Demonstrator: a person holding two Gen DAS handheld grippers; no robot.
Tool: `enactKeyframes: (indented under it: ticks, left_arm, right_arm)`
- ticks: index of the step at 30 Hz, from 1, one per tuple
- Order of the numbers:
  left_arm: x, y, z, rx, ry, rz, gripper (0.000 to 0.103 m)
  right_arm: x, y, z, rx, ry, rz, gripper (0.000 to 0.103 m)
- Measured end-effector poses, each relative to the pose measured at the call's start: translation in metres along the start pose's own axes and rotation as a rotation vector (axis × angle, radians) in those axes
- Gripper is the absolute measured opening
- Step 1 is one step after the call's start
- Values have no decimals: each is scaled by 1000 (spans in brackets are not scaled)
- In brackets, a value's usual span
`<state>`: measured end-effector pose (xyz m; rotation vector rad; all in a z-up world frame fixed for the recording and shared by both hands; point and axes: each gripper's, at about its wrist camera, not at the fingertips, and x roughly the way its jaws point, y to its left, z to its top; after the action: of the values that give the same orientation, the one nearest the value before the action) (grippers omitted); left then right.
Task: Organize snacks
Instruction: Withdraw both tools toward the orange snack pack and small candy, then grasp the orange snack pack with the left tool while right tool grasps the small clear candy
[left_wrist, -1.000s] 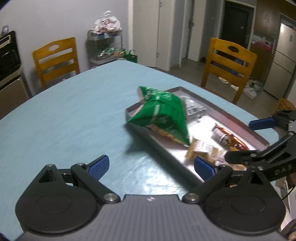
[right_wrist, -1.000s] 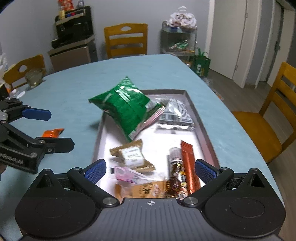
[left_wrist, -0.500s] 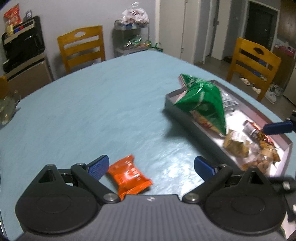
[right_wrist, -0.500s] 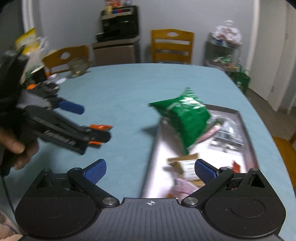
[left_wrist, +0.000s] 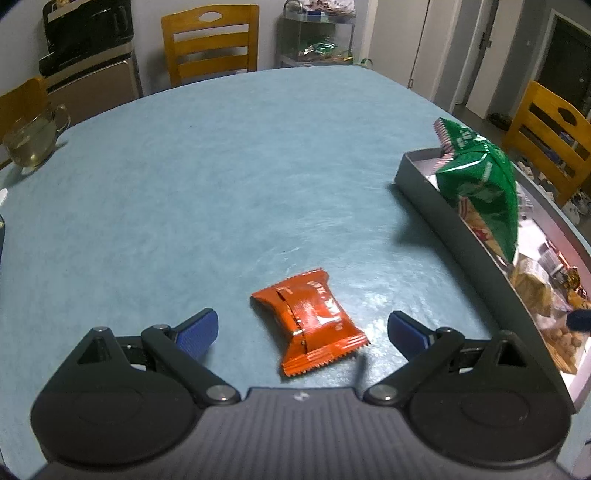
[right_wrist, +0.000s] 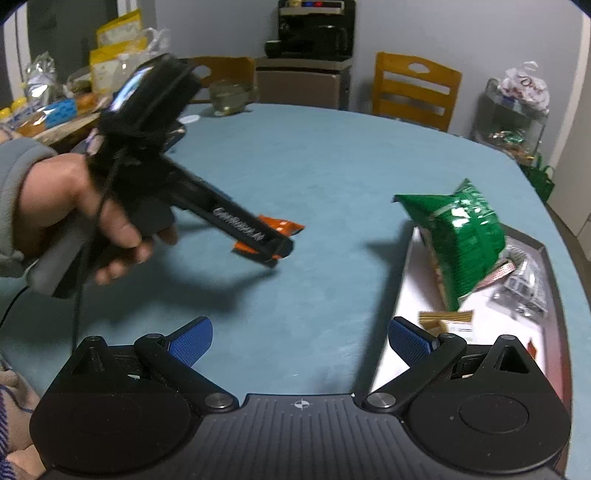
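Note:
An orange snack packet (left_wrist: 309, 319) lies flat on the blue table between the open fingers of my left gripper (left_wrist: 302, 330); the fingers do not touch it. In the right wrist view the packet (right_wrist: 277, 226) is partly hidden behind the left gripper (right_wrist: 275, 251). A grey tray (left_wrist: 461, 236) at the right holds a green chip bag (left_wrist: 480, 188) leaning on its near rim and several small snacks. My right gripper (right_wrist: 301, 341) is open and empty above the table, just left of the tray (right_wrist: 554, 295) and the green bag (right_wrist: 461, 236).
A glass mug (left_wrist: 33, 140) stands at the table's far left edge. Wooden chairs (left_wrist: 210, 40) surround the table. A shelf with bagged goods (right_wrist: 517, 110) and a black appliance (right_wrist: 314, 29) stand by the wall. A cluttered side table (right_wrist: 55, 103) is at the left.
Both grippers swung left, away from the tray. The left one came to straddle the orange packet, which now lies centred between its fingers. Both stayed open.

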<state>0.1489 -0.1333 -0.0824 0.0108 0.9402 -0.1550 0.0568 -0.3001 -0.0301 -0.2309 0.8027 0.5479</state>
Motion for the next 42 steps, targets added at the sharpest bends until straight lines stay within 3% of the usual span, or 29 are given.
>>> enactKeyframes:
  ticks: [20,22,24,32,37,42]
  left_arm:
    - [30,-16,0,-3,32,10,99]
    - [32,-18,-2,10,32,16,99]
    - [32,-19,-4,19,27,19,99]
    - [36,-22,-8,35,7,30,99]
    - [38,-24,-9,53,10,24,99]
    - [36,-23,-10,57,11,26,99]
  right_arm:
    - [14,23,-18,-94,108,87,100]
    - [17,25,-20,-105,112,95,97]
    - [20,28,-21,-121,125,116,86]
    - [30,43,-23,-220,145,168,82]
    - [38,48,-24,-264,167,184,68]
    - [42,47,-25,-260,168,198,68]
